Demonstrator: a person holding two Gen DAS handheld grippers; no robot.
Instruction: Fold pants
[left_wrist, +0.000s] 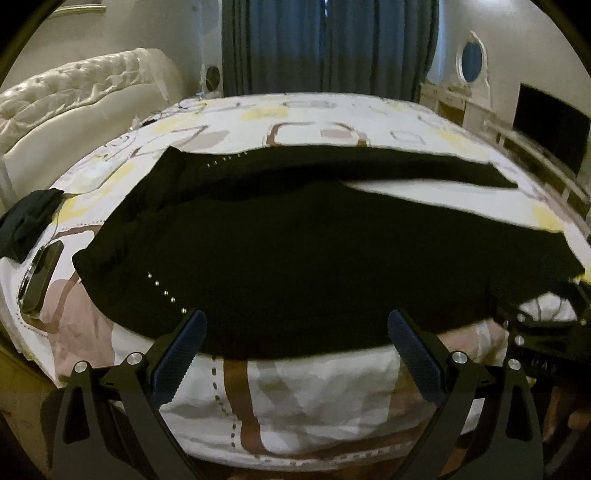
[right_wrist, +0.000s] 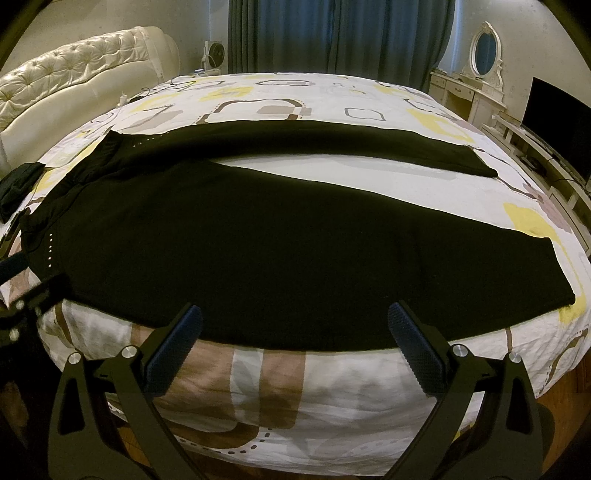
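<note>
The black pants (right_wrist: 258, 243) lie spread flat across the bed (right_wrist: 332, 387), near leg along the front edge, far leg angled toward the back, waistband at the left edge. They look soft and limp, likely to sag, so the waistband corner and the cuff seem the best holds. Both the left tongs (left_wrist: 295, 339) and right tongs (right_wrist: 295, 332) hang released, empty, at the front edge.

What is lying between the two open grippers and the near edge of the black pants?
Nothing visible. The left gripper and right gripper are both open at the near edge of the black pants, with only patterned bedsheet below them.
</note>
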